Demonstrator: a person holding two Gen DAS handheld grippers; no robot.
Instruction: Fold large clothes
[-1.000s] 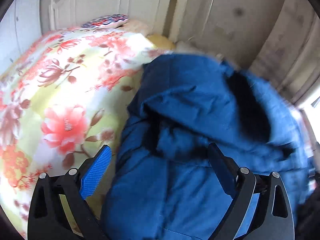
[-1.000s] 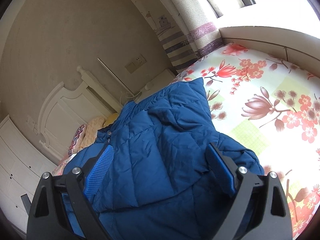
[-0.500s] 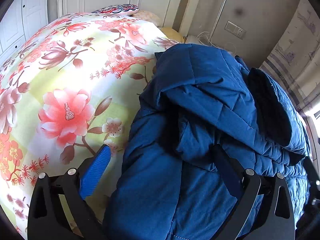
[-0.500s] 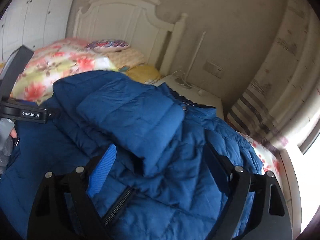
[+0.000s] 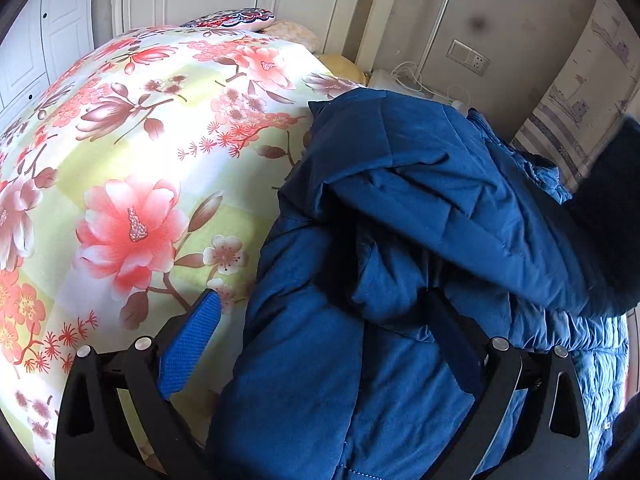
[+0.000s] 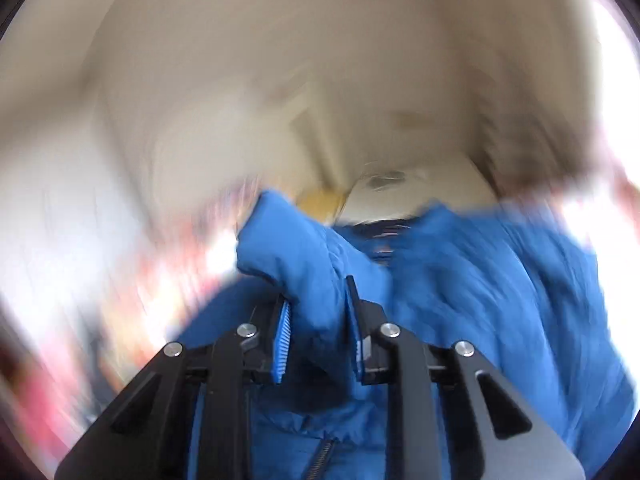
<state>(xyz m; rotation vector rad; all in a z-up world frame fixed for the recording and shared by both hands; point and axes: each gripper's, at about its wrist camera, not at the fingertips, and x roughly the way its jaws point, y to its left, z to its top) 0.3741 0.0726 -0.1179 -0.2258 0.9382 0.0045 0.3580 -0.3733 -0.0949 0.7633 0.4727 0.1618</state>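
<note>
The right gripper [image 6: 318, 332] is pinching a puffy fold of the blue jacket [image 5: 400, 240] between its jaws, amid heavy blur. The left gripper [image 5: 320, 336] is hovering with jaws spread, the jacket lying between them on the bed [image 5: 120, 160]. Slick padding may be slipping free, undoing the fold.

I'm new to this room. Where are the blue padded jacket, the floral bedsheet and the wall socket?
blue padded jacket [image 5: 400, 380], left wrist view, its lower front panel.
floral bedsheet [image 5: 128, 232], left wrist view, a large pink flower.
wall socket [image 5: 478, 63], left wrist view, its faceplate.
</note>
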